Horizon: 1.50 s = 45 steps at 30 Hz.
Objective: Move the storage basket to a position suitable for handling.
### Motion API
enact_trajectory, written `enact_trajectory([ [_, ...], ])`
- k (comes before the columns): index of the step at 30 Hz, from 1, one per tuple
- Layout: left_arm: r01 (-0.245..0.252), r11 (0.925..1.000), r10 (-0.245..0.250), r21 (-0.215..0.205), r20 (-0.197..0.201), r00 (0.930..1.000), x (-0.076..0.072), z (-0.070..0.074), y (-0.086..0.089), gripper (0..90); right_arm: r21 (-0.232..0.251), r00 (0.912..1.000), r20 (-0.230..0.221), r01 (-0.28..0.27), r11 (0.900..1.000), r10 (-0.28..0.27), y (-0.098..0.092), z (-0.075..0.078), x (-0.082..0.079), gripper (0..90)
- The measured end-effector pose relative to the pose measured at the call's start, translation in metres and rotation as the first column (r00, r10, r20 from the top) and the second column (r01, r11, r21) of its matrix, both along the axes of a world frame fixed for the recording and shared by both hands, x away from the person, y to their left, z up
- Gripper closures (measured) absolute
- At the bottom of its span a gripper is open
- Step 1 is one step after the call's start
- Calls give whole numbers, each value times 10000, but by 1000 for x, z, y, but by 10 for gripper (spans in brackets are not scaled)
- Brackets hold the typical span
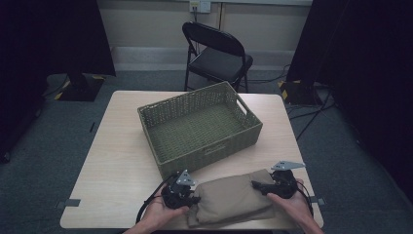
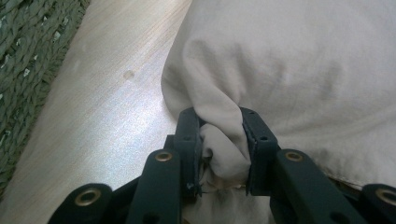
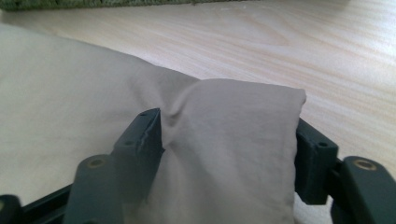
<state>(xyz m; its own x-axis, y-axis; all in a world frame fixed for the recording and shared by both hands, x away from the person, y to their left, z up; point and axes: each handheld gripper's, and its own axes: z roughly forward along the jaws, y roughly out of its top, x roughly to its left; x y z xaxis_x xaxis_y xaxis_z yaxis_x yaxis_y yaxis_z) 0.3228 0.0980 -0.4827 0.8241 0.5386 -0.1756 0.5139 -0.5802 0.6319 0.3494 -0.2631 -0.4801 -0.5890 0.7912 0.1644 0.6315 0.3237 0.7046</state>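
A tan folded cloth [image 1: 229, 199] lies on the table's near edge between my two grippers. At its left end my left gripper [image 1: 195, 199] is shut on a bunched bit of the cloth [image 2: 224, 140], the fabric squeezed narrow between the black jaws [image 2: 219, 119]. At the cloth's right end, my right gripper [image 1: 254, 185] has its jaws standing wide on either side of a thick corner fold [image 3: 233, 140]. The fold fills the gap [image 3: 229, 126] and touches both pads without being squeezed. A hand holds each gripper from below.
A green woven basket [image 1: 214, 151] stands empty mid-table, just beyond the cloth; its wall shows at the left of the left gripper view [image 2: 28, 56]. Bare wooden table [image 1: 117, 161] lies left of the basket. A black folding chair [image 1: 219, 53] stands behind the table.
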Motion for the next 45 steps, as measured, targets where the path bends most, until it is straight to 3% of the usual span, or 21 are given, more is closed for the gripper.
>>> enact_trajectory([
  [4, -71, 10000, 71, 1, -23, 10000, 0, 0, 0, 715, 507, 9990, 188, 390, 9980, -400, -6, 5, 0, 291],
  [7, -67, 10000, 67, -47, -66, 10000, 0, 0, 0, 716, 611, 9972, 176, 711, 9956, -723, -9, 8, -1, 255],
  [9, -97, 9999, 97, -63, -15, 10000, 0, 0, 0, 715, 731, 9982, -205, 585, 9956, -571, -10, 7, -2, 214],
  [12, -84, 10000, 84, -22, -20, 10000, 0, 0, 0, 714, 546, 9973, -689, 294, 9981, -256, -7, 1, -7, 204],
  [17, -36, 10000, 36, 2, -23, 10000, 0, 0, 0, 714, 545, 9950, -999, -13, 9985, 68, 2, -6, -4, 186],
  [23, -67, 9999, 66, -133, -87, 9999, 2, -1, 1, 716, 61, 9973, -558, -466, 9989, 468, 15, -9, 0, 184],
  [26, -77, 9998, 75, -168, -101, 9999, 2, -1, 1, 716, -53, 9961, -441, -763, 9971, 760, 21, -8, 1, 268],
  [29, -86, 9998, 83, -199, -120, 9999, 3, -1, 1, 716, -75, 9948, -373, -948, 9955, 945, 22, -8, 3, 436],
  [35, -101, 9996, 96, -269, -200, 9998, 5, -1, 2, 720, -264, 9935, -247, -1113, 9934, 1107, 24, -6, 5, 676],
  [41, -93, 9994, 84, -343, -262, 9996, 6, 0, 3, 733, -594, 9935, 143, -1115, 9920, 1125, 26, -3, 2, 772],
  [45, -173, 9985, 165, -528, -157, 9997, 5, 3, 4, 747, -317, 9945, 284, -1002, 9945, 1011, 23, 2, 2, 785],
])
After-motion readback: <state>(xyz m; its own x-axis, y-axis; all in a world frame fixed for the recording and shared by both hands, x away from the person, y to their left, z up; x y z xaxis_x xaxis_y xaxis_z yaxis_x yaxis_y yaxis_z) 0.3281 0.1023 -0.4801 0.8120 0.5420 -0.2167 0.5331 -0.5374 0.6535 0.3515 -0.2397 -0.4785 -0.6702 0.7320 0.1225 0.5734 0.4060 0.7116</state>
